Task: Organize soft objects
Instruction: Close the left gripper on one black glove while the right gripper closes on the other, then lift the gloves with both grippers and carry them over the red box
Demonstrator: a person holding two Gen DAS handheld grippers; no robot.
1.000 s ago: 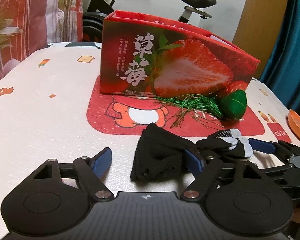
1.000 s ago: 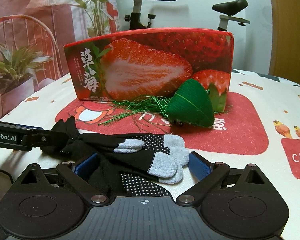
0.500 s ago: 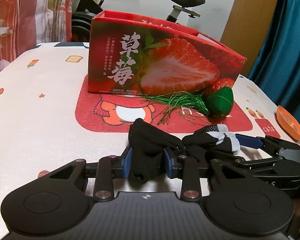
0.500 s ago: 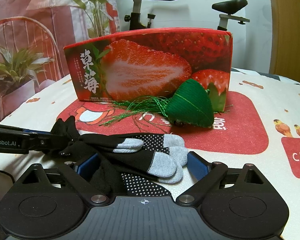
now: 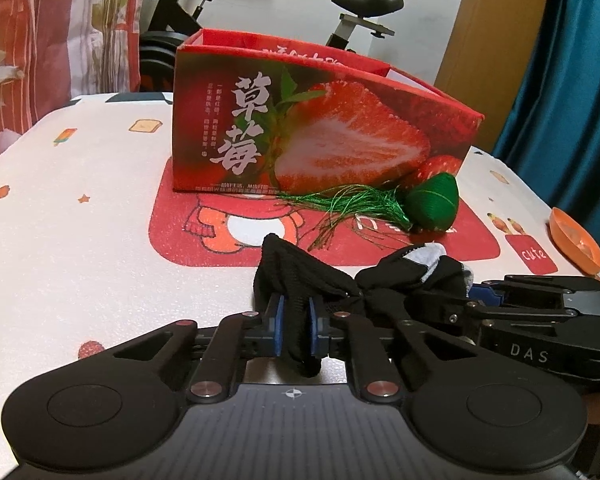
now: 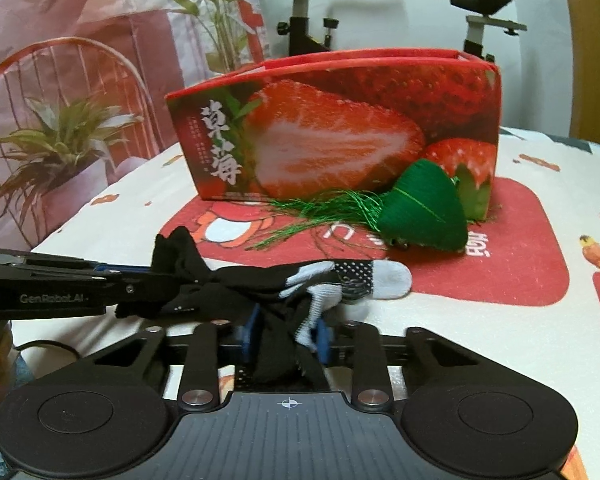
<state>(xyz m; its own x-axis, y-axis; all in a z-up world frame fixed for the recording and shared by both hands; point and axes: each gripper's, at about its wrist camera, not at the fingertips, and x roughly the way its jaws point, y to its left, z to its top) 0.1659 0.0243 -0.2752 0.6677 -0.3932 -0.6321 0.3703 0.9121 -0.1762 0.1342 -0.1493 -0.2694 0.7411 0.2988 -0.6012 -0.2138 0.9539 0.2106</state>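
Observation:
A pair of black gloves [image 5: 300, 280] with grey fingertips [image 6: 388, 280] lies bunched on the table in front of the strawberry box [image 5: 320, 140]. My left gripper [image 5: 294, 328] is closing, and its blue pads squeeze the black cuff end. In the right wrist view my right gripper [image 6: 284, 332] is closing too, its pads pinching the gloves [image 6: 260, 280] near the finger end. Each gripper shows in the other's view: the right gripper [image 5: 476, 292] at the right, the left gripper [image 6: 140, 276] coming in from the left. A green tasselled pouch [image 6: 424, 208] rests against the box.
The open-topped strawberry box [image 6: 340, 132] stands on a red mat [image 5: 180, 232] on the white patterned table [image 5: 60, 240]. An orange dish [image 5: 576, 240] sits at the table's right edge. An exercise bike, a potted plant [image 6: 60, 140] and curtains are behind.
Both grippers went from wide open to closed on the gloves, the left on the cuff, the right near the fingers. The gloves bunched up between the pads.

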